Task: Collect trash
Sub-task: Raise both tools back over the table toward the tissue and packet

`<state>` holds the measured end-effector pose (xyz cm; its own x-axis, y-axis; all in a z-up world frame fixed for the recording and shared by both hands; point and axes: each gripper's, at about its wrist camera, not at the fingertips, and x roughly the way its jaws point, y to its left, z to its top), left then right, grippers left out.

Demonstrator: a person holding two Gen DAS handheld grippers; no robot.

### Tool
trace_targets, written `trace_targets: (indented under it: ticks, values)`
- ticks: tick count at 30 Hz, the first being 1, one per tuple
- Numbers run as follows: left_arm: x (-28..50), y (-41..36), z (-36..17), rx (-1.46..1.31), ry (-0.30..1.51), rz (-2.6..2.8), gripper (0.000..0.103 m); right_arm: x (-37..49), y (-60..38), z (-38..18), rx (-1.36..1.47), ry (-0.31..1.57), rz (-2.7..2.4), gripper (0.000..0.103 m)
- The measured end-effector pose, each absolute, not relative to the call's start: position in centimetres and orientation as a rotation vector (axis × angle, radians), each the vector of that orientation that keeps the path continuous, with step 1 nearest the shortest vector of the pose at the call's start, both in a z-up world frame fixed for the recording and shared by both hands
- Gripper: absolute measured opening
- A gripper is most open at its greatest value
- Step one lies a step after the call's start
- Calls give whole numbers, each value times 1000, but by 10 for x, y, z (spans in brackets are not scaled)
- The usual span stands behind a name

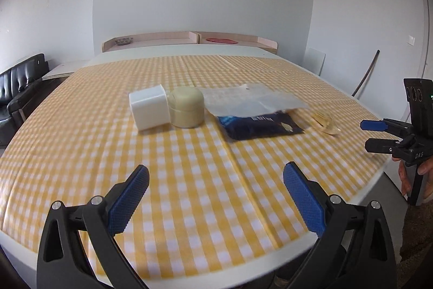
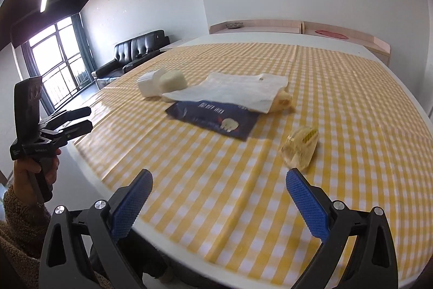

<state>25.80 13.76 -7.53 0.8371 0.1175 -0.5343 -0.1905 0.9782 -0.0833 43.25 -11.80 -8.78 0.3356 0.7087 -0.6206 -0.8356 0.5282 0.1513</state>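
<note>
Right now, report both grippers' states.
Left gripper: open, holding nothing.
Right gripper: open, holding nothing.

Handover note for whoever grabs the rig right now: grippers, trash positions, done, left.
Left gripper: open, empty, hovering over the near table edge.
Right gripper: open, empty, also at the near edge.
On the checked tablecloth: white box touching the beige jar; white paper sheet overlapping the dark blue packet; clear plastic wrapper apart, nearest the right gripper.
No bin in view.
Done: nothing picked up.
Left: all pieces, probably starting with the wrapper.
</note>
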Motion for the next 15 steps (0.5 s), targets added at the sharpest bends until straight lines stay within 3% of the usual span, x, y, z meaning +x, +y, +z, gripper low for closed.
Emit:
trace_targets:
  ticks: [15]
  values:
    - [362, 212, -65, -173, 621, 337, 99, 510, -86, -108, -188, 777, 963, 100]
